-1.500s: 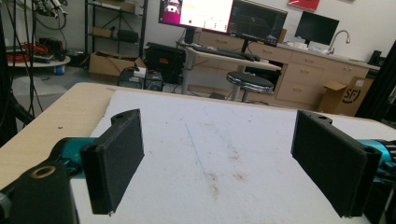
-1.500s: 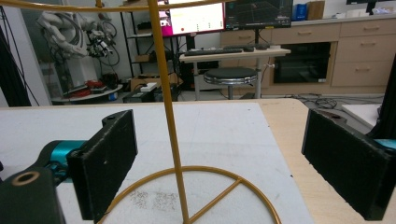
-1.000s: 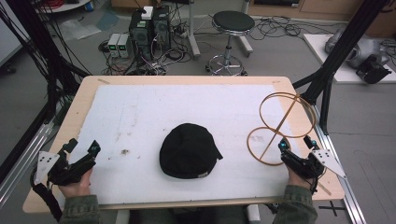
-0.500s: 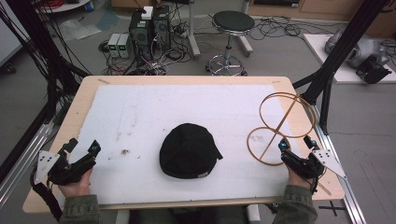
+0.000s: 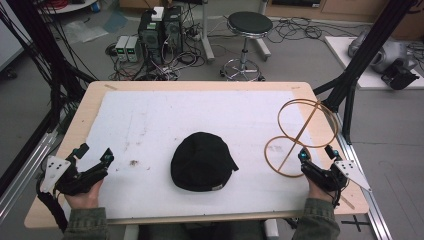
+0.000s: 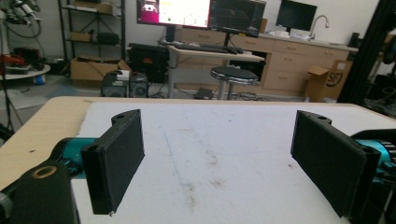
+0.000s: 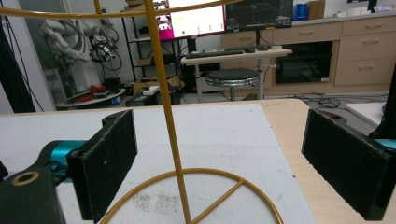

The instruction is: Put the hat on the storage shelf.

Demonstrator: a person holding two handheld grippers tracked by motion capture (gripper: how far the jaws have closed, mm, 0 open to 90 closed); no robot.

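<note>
A black cap (image 5: pixel 202 162) lies flat near the middle front of the white mat (image 5: pixel 210 115). A gold wire stand (image 5: pixel 300 135) with a round base ring and an upper ring stands at the right of the mat; its thin upright post (image 7: pixel 168 116) rises just ahead of my right gripper's jaws. My left gripper (image 5: pixel 95 154) rests open at the front left, its jaws (image 6: pixel 219 163) wide apart over bare mat. My right gripper (image 5: pixel 316 153) is open at the front right, close behind the stand's base ring (image 7: pixel 196 191), holding nothing.
The wooden table (image 5: pixel 85 105) has bare margins around the mat. Black frame posts (image 5: pixel 357 65) stand at the table's right and left. Behind the table are a stool (image 5: pixel 249 30), computer boxes (image 5: pixel 160 27) and loose cables on the floor.
</note>
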